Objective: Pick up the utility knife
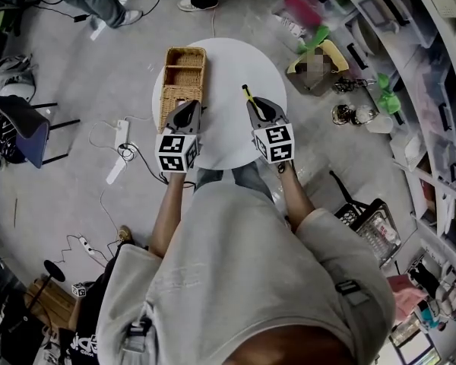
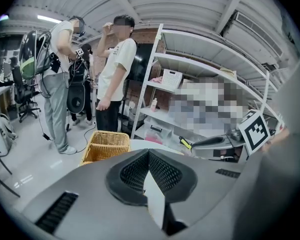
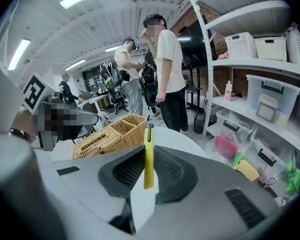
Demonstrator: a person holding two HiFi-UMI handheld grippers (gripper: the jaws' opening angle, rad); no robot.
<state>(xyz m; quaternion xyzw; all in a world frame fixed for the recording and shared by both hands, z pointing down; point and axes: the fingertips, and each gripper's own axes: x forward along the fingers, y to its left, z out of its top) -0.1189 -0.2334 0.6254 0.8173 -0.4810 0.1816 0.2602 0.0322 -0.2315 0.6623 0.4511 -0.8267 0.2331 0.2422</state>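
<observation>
My right gripper [image 1: 257, 106] is shut on the yellow utility knife [image 1: 248, 95], which sticks out past the jaw tips above the round white table [image 1: 228, 74]. In the right gripper view the knife [image 3: 149, 154] stands upright between the two black pads, its dark tip at the top. My left gripper [image 1: 185, 112] hovers over the table's near left edge, just short of the wicker basket [image 1: 183, 78]. Its jaws meet with nothing between them in the left gripper view [image 2: 149, 170]. From there the right gripper [image 2: 217, 141] and the knife's yellow end [image 2: 185, 143] show at the right.
The wicker basket [image 2: 106, 145] lies on the table's left side. White shelves [image 1: 410, 59] with bins and clutter line the right. Two people [image 3: 166, 69] stand beyond the table. Cables and a power strip [image 1: 121, 139] lie on the floor at left, a wire basket [image 1: 372, 226] at right.
</observation>
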